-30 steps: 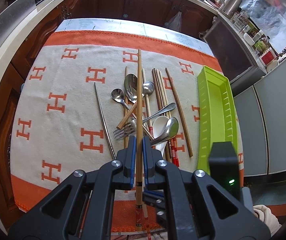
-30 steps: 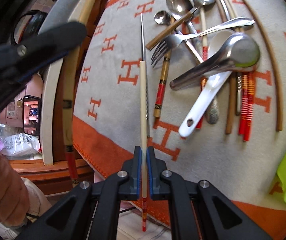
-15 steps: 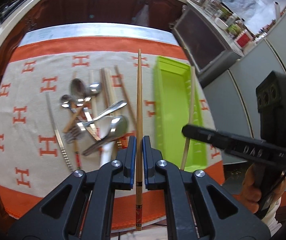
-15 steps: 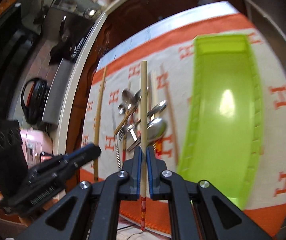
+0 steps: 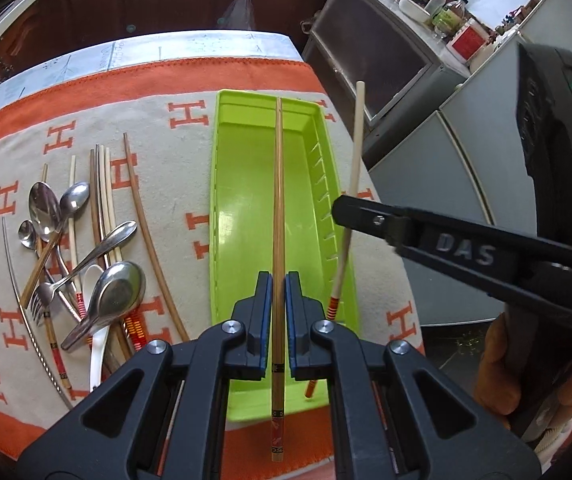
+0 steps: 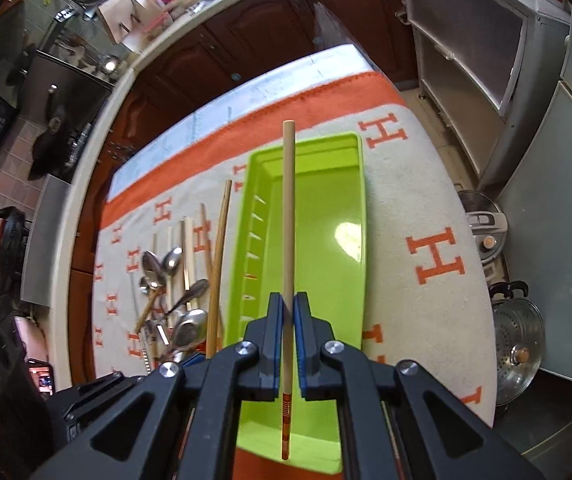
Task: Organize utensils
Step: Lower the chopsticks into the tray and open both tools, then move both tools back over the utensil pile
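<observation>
1. Two chopsticks are in transit, none delivered: the green tray [image 5: 242,200] shows a bare floor in both wrist views, so sorting looks barely begun.
2. Left tool [image 5: 278,312]: pads closed onto a brown bamboo chopstick [image 5: 278,200], gripped near its decorated butt end. Stick runs lengthwise above the tray, tip reaching toward the tray's far rim.
3. Right tool [image 6: 288,340]: pads pinched on a pale chopstick [image 6: 288,208] with a red-banded butt. It also lines up along the tray's length, toward the ribbed wall side.
4. From the left wrist view, the right tool's stick tilts, butt down near the tray's near right corner; whether it touches the tray I cannot tell.
5. Tray sits toward the right edge of the bench, on an orange-bordered cloth [image 5: 190,152].
6. Left to do: a loose pile [image 5: 86,264] remains on the cloth left of the tray — spoons, a fork, a white ladle-type spoon, several more chopsticks, one thin metal stick lying apart at the far left.
7. Judgement: release of both sticks into the tray is the step in hand; most of the task remains.
</observation>
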A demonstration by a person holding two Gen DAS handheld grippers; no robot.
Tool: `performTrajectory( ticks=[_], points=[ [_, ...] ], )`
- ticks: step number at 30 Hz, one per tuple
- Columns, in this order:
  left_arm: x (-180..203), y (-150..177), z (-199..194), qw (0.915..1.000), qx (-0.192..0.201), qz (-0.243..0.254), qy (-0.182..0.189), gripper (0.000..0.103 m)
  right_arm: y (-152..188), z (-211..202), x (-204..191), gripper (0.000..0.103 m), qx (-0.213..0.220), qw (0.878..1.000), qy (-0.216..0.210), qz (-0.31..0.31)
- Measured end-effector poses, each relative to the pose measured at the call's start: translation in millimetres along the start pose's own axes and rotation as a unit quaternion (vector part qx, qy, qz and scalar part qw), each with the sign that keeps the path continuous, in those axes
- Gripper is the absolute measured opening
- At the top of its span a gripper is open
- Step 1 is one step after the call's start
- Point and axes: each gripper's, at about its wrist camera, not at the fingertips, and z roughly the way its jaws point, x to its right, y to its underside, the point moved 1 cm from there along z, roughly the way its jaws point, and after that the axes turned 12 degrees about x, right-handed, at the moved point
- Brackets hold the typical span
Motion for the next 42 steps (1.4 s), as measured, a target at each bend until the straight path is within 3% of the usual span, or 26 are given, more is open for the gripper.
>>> performTrajectory(
  ticks=[2, 4, 6, 10, 15, 16, 18, 23, 28, 34, 38, 42],
  points=[
    [-3, 4, 7, 0.9999, -0.006, 0.006, -0.008, 0.004, 4, 13, 0, 0.010, -0.016, 1.000, 0.015, -0.007],
    [-6, 11, 12, 0.9997, -0.020, 0.010, -0.012, 0.004, 10, 20, 1, 0.028, -0.025, 1.000, 0.014, -0.008],
    [-10, 16, 12, 0.9994, -0.029, 0.014, -0.014, 0.005, 17, 25, 0, 0.037, -0.027, 0.999, 0.017, -0.016],
    [-21, 23, -8, 0.9991, -0.018, 0.027, -0.027, 0.009, 28, 26, -4, 0.037, -0.024, 0.999, 0.019, -0.018],
    [-44, 28, -40, 0.9976, 0.035, 0.025, -0.055, 0.038, 43, 16, -14, 0.037, -0.009, 1.000, 0.016, -0.019],
    [-48, 29, -46, 0.9968, 0.045, 0.023, -0.062, 0.039, 46, 14, -17, 0.038, -0.003, 1.000, 0.014, -0.021],
    [-57, 31, -58, 0.9948, 0.065, 0.019, -0.076, 0.040, 52, 9, -22, 0.039, 0.009, 0.999, 0.020, -0.024],
    [-74, 37, -76, 0.9912, 0.089, 0.023, -0.095, 0.040, 65, -3, -36, 0.056, 0.047, 0.996, 0.059, -0.046],
    [-89, 44, -85, 0.9914, 0.095, 0.006, -0.090, 0.040, 69, -7, -43, 0.070, 0.040, 0.995, 0.072, -0.047],
    [-107, 48, -97, 0.9881, 0.119, -0.011, -0.096, 0.040, 74, -16, -51, 0.070, 0.055, 0.993, 0.084, -0.062],
    [-123, 53, -98, 0.9876, 0.114, -0.029, -0.103, 0.040, 77, -23, -62, 0.071, 0.069, 0.994, 0.059, -0.067],
    [-139, 57, -101, 0.9855, 0.116, -0.043, -0.116, 0.040, 81, -25, -76, 0.071, 0.077, 0.991, 0.061, -0.087]
  ],
)
